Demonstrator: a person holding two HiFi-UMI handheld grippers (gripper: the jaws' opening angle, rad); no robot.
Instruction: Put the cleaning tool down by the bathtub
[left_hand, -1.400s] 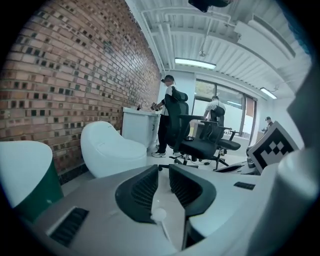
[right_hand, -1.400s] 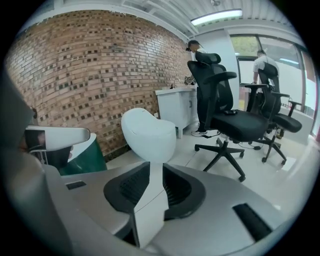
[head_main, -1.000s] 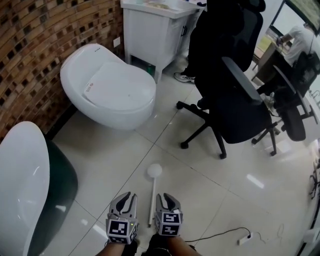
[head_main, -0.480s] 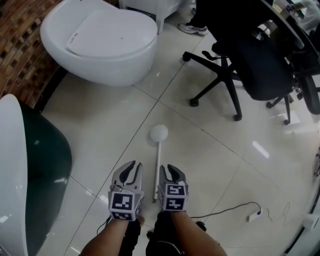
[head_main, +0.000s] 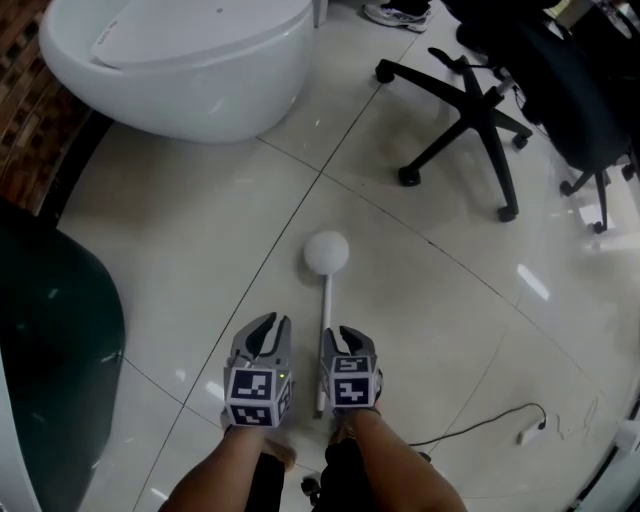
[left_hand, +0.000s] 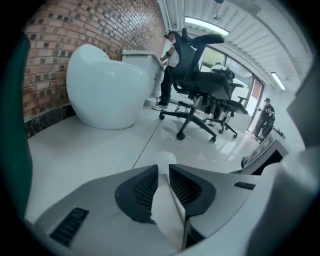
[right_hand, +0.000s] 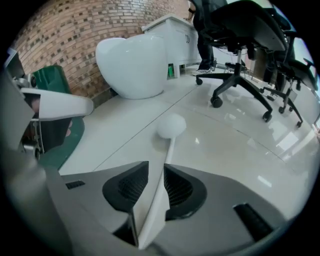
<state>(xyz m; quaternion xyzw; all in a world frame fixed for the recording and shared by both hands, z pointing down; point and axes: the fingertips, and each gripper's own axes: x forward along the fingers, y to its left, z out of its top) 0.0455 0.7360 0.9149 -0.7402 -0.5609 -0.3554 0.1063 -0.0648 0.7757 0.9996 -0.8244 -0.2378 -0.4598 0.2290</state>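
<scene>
cleaning tool (head_main: 325, 300) held low beside the bathtub (head_main: 50, 340)
right gripper (right_hand: 156, 166) pinches its handle, likely so the ball end lands first; left gripper (left_hand: 163, 169) all but closed, empty.

The left gripper (head_main: 270, 328) and right gripper (head_main: 345, 338) are grey, their fingers (right_hand: 127, 187) lined with dark ribbing. Behind the fingers each bears a black-and-white marker cube (head_main: 250, 397).

— How are the arms held?
— The left forearm (head_main: 225, 470) and right forearm (head_main: 395, 465) reach forward and down, close side by side.
— And the tools?
— The left tool (head_main: 268, 326) and right tool (head_main: 350, 334) sit level, pointing ahead. Each has its jaws nearly together, with a thin slit between.
</scene>
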